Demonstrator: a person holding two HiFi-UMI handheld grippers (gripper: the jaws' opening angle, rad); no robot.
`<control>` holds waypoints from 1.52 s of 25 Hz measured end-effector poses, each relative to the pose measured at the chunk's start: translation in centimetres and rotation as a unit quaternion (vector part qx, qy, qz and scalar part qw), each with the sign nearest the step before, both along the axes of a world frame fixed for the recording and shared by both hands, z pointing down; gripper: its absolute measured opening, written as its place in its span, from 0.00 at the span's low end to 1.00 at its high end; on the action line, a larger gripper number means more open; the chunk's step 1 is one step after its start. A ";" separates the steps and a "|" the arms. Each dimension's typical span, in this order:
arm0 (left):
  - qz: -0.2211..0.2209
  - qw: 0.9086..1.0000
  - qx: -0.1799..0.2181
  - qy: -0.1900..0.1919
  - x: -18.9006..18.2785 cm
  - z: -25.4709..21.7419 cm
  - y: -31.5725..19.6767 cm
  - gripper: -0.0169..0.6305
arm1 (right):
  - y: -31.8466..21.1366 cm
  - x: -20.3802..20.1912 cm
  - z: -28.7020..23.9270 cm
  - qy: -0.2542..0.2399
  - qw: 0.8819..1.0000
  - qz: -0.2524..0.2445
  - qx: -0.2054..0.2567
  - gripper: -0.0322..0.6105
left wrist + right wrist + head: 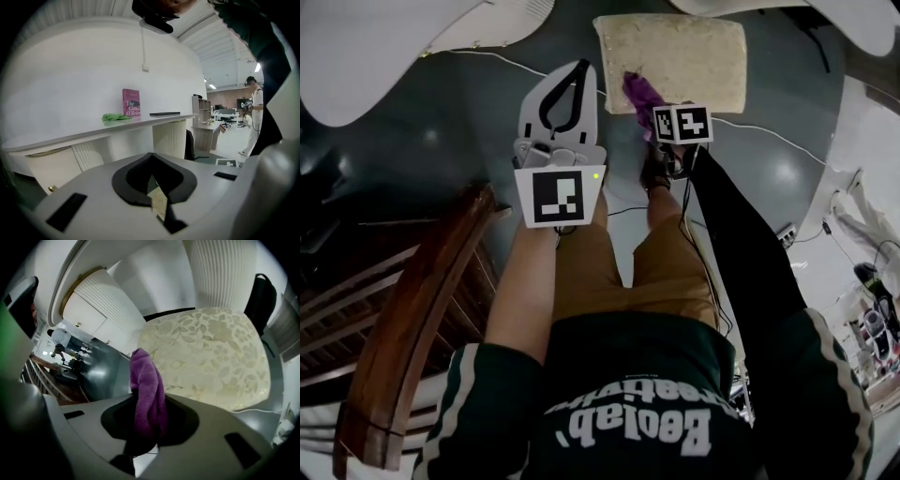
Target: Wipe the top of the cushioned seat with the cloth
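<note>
1. My right tongs [146,430] are clamped on the purple cloth [147,390]. A thick fold of it sticks out past the tips toward the seat.
2. The cushioned seat [211,348] lies just ahead of those tongs. It is a pale, leaf-patterned square standing on the dark floor [441,131].
3. From the head view, the cloth [637,92] sits over the near edge of the seat [684,56], toward its left corner. The right tongs [649,120] are just behind it. I cannot tell whether the cloth is pressing on the fabric or hanging just above it.
4. My left tongs [578,70] are closed on nothing and held off to the left of the seat. Their own view shows the tips [157,204] meeting and pointing at a white worktop [93,133] with a pink book [131,102] on it, away from the job.
5. As I judge it, fetching and gripping the cloth is done, and it has been brought to the seat.
6. The wiping looks barely begun. Nearly all the top lies beyond the cloth, and the fabric shows no marks to say which parts are done.
7. What is left is to sweep the cloth across the whole top, out to the far edge and right side.
</note>
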State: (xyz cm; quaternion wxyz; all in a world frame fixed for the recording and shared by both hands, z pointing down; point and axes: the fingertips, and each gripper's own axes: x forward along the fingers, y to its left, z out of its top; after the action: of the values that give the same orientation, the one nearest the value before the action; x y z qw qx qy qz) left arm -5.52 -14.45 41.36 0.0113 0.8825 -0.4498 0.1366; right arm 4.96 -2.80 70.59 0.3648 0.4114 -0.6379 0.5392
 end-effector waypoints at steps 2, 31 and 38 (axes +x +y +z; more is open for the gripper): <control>0.009 1.000 0.000 0.003 2.3 -0.4 0.2 0.05 | 0.1 2.5 -0.4 0.004 1.000 0.013 0.003 0.20; 0.066 0.998 0.015 0.007 21.0 -1.9 3.2 0.05 | 4.1 26.7 0.2 0.064 0.994 0.090 0.022 0.20; 0.039 0.998 0.040 0.017 18.9 -5.9 2.5 0.05 | 0.2 25.7 -6.2 0.063 0.991 0.014 0.121 0.21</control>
State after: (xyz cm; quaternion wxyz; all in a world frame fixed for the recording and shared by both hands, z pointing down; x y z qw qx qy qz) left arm 13.37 -11.93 35.45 -0.0216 0.9013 -0.4199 0.1043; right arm 30.67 -2.60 64.42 0.3442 0.4947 -0.6680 0.4366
